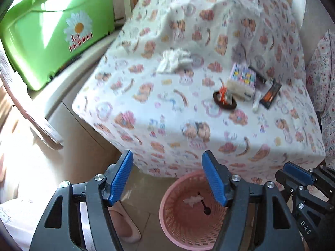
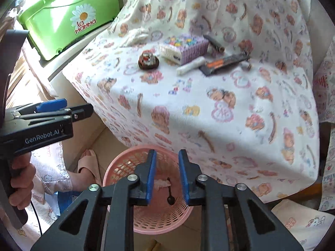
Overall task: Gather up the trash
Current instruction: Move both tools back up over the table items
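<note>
Claws are hanging empty over the pink basket (image 2: 134, 163): left claw (image 1: 167, 177) gaping wide, right claw (image 2: 167, 175) standing narrowly apart.

Perforated pink plastic basket (image 2: 129, 163); printed cloth tablecloth (image 2: 209, 108).

Home, cartoon-print tablecloth (image 2: 209, 108), slippered foot (image 2: 88, 163)

- The near half of the cloth-covered worktop (image 2: 188, 108) lies bare, open to a reach from the front.
- Farther back a tissue pack (image 2: 184, 48), dark dish (image 2: 148, 60), white tube (image 2: 190, 65) and flat packet (image 2: 224, 62) crowd together.
- A crumpled tissue (image 1: 174, 59) sits apart, far left.
- A green box (image 2: 69, 18) blocks the far left.
- The pink basket (image 2: 125, 165) stands on the floor against the near edge, its mouth open upward.
</note>
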Motion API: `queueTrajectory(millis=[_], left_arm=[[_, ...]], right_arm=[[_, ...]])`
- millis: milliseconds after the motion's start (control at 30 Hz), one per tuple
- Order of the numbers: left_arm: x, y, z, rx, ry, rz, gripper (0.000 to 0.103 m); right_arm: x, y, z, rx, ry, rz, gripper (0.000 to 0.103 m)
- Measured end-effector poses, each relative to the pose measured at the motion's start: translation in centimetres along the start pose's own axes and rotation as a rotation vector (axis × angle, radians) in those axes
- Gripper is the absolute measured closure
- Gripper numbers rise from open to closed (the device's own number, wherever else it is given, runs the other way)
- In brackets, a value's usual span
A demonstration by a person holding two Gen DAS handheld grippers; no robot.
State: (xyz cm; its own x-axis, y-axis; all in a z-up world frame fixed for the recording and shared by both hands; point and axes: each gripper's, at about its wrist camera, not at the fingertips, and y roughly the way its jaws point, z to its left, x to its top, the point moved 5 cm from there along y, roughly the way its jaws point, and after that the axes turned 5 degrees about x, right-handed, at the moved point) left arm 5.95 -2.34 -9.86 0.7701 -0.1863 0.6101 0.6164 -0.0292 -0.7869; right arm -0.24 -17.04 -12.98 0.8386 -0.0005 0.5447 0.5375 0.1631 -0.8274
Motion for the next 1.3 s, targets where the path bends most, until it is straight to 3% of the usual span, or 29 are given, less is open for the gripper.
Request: queueTrajectory(millis=[133, 200, 300, 433, 533, 667, 933, 1100, 1300], left_arm=[[3.9, -4.5, 0.9, 0.01, -0.001, -0.21, 0.01], [5.5, -5.8, 0.9, -0.021, 0.005, -0.256, 0.001], [7.8, -7.0, 0.9, -0.067, -0.013, -0.278, 0.002], [10.0, -7.4, 0.8, -0.042, -0.033, -0.299, 0.002], [10.8, -6.9, 0.7, 0.001, -0.027, -0.315, 0.014], [10.3, -5.2, 1.1, -0.028, -0.04, -0.292, 0.014], [8.6, -2.1, 1.0, -0.083, -0.074, -0.191, 0.014], [8.5, -1.7, 0.4, -0.056, -0.053, -0.193, 0.013], [8.7, 0.1, 0.9, -0.065, -0.104, -0.123, 0.019]], right_arm=[[3.2, -3.3, -1.0, -0.025, 0.006, -0.098, 0.085], [5.0, -4.5, -1.8, -0.018, 0.018, -0.13, 0.086], [7.8, -6.5, -3.1, -0.042, 0.007, -0.18, 0.086], [11.0, -8.6, -4.2, -0.067, -0.035, -0.234, 0.086], [12.6, -9.3, -5.0, -0.055, -0.03, -0.274, 0.086], [12.6, -8.3, -6.4, -0.045, 0.01, -0.285, 0.086], [10.5, -4.3, -9.7, -0.068, 0.122, -0.222, 0.085], [10.1, -3.7, -11.3, -0.072, 0.178, -0.213, 0.07], [10.1, -3.0, -12.1, -0.075, 0.209, -0.198, 0.064]])
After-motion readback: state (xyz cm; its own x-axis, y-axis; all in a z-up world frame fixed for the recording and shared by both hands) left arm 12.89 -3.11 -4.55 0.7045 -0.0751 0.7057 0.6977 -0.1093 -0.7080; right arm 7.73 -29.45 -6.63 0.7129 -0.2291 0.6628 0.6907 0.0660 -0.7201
